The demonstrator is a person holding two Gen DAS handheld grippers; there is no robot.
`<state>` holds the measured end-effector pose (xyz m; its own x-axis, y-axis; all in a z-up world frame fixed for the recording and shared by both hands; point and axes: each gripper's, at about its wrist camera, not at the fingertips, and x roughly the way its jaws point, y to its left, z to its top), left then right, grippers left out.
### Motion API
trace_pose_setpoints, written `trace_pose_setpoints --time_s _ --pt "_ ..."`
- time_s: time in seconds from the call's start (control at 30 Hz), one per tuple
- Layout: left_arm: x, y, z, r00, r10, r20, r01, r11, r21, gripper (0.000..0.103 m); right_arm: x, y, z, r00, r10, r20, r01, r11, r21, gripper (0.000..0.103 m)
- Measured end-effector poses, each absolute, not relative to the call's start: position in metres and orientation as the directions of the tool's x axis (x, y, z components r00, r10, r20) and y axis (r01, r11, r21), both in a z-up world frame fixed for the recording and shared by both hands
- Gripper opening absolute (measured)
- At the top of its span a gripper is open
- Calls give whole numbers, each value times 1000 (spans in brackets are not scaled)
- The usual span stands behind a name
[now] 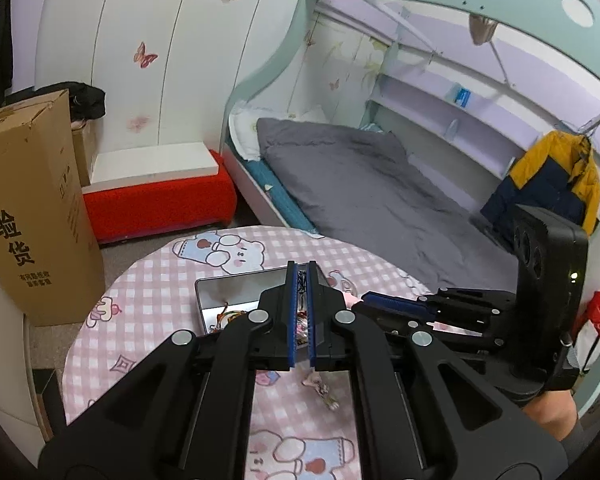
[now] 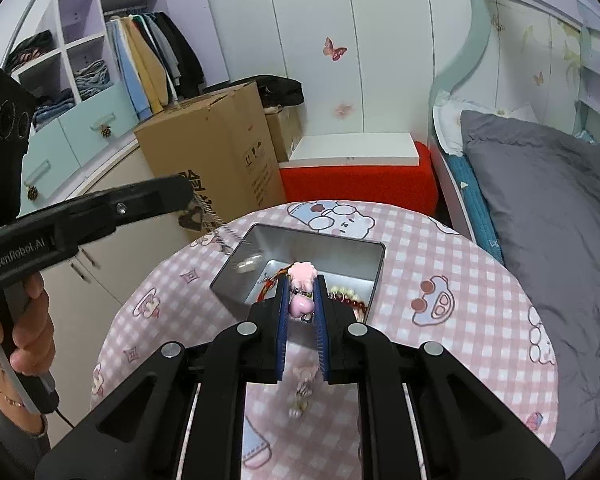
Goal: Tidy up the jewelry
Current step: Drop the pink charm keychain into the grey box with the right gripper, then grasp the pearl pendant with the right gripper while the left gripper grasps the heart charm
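Note:
A grey metal tin [image 2: 324, 240] stands open on the pink checked round table, with bead bracelets [image 2: 346, 298] and a red-yellow cord inside. My right gripper [image 2: 302, 284] is shut on a pink charm keychain [image 2: 302, 306] and holds it over the tin's near edge. My left gripper [image 1: 301, 272] is shut on a dark chain; in the right wrist view a heart pendant [image 2: 192, 218] and chain hang from its tip [image 2: 186, 192], left of and above the tin. The tin also shows in the left wrist view [image 1: 236, 284]. A small pink trinket [image 2: 302, 390] lies on the table near me.
The round table [image 2: 440, 264] has its edge close on all sides. A cardboard box [image 2: 216, 152] stands at the left, a red stool [image 2: 360, 182] behind the table, a bed with a grey duvet [image 2: 548, 208] at the right. The right gripper body [image 1: 420, 312] crosses the left wrist view.

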<state>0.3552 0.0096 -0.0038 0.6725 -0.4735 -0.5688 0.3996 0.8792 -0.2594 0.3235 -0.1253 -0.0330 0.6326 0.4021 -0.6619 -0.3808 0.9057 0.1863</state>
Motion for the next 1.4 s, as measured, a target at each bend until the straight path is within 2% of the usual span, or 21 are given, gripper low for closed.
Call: trace_pose_setpoints --time_s 0.3,0.47,0.87,1.3,1.33,1.4 --pt "385 -9 -54 614 -428 -663 386 896 -221 4 348 -117 -66 578 406 -708 -374 903 212 11" --pt "392 -6 -67 596 -418 -686 376 900 -221 4 353 -117 -77 564 408 -718 -371 902 221 11" --pt "388 -4 -73 578 -390 -717 345 913 -218 5 348 -126 -73 575 425 -700 -358 899 252 12" --pt "344 -1 -77 617 -313 -722 315 939 -138 5 297 -134 -74 588 400 -703 -371 906 205 20" --pt "340 -2 -77 630 -298 -717 306 944 -123 6 292 -133 -77 587 395 -707 -372 907 198 20" --pt "331 -2 -75 643 -293 -708 303 946 -116 15 286 -132 -83 580 393 -714 -374 907 195 20"
